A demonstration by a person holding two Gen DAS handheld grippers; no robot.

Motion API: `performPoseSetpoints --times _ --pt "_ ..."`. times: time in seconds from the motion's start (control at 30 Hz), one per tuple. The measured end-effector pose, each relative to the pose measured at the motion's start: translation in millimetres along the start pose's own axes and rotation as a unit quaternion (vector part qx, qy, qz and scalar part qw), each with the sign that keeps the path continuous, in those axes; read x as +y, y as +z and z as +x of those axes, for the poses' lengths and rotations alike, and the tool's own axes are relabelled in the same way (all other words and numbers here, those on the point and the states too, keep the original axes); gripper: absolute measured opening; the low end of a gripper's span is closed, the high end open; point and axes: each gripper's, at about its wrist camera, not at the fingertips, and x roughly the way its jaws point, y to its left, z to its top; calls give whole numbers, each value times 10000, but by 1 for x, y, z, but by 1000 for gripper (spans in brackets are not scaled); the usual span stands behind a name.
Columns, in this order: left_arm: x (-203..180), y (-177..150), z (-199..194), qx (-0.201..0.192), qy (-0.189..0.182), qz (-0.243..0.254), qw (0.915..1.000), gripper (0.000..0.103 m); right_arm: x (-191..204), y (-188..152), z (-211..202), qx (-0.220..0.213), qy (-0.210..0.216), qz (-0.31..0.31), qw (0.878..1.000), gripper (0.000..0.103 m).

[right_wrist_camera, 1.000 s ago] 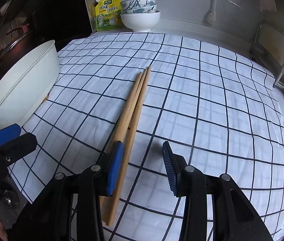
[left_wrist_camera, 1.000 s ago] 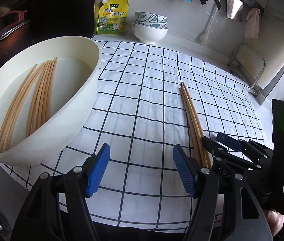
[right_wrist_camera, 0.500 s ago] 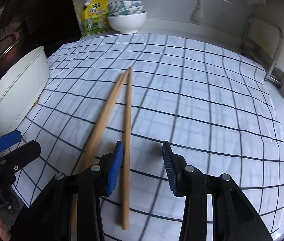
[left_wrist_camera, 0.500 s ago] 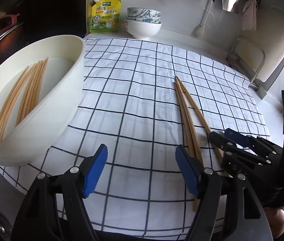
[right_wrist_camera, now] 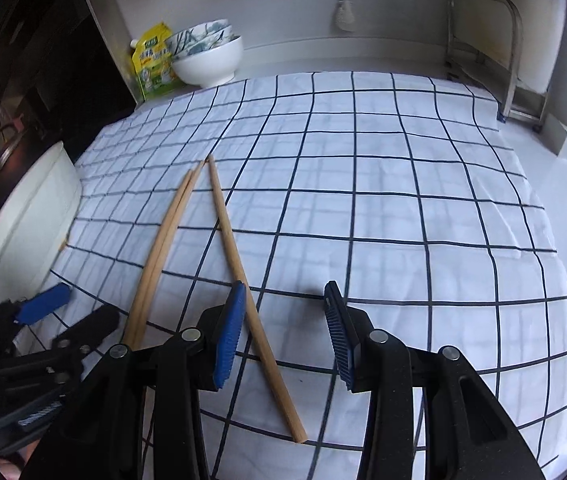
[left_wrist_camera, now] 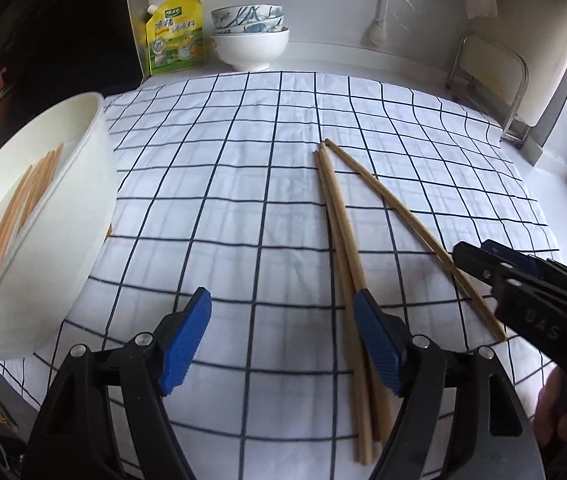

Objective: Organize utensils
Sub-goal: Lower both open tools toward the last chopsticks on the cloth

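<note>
Three wooden chopsticks lie on the checked cloth. A pair (left_wrist_camera: 341, 240) (right_wrist_camera: 163, 236) lies together and a single chopstick (left_wrist_camera: 403, 216) (right_wrist_camera: 239, 264) fans out to the right of it. A big white basin (left_wrist_camera: 55, 240) (right_wrist_camera: 23, 232) at the left holds several more chopsticks (left_wrist_camera: 23, 208). My left gripper (left_wrist_camera: 283, 336) is open and empty, its right finger over the pair's near end. My right gripper (right_wrist_camera: 283, 336) is open and empty, with the single chopstick passing just inside its left finger.
Stacked bowls (left_wrist_camera: 249, 40) (right_wrist_camera: 207, 54) and a yellow refill pouch (left_wrist_camera: 175, 36) (right_wrist_camera: 151, 60) stand at the back by the wall. A metal rack (left_wrist_camera: 491, 76) (right_wrist_camera: 483, 48) stands at the back right. The cloth's near edge (left_wrist_camera: 243, 440) is close to both grippers.
The single chopstick's near end has swung away from the pair, so the three fan apart. Both grippers stayed open; the views shifted right, away from the basin.
</note>
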Motion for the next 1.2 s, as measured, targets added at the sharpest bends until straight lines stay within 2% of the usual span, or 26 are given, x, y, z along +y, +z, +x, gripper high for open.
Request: performPoseSetpoints --times 0.33,0.57,0.73,1.2 --pt "-12 9 4 -77 122 91 9999 73 -1 1 -4 -54 284 69 9996 41" --pt "-14 10 14 -1 239 134 9996 74 -3 2 -4 -53 324 131 9994 41" --pt "-11 6 13 -98 368 114 9992 75 -4 2 -4 -61 311 143 9994 41" --pt "0 5 21 -42 483 16 9988 79 2 1 -2 -22 299 5 9996 41"
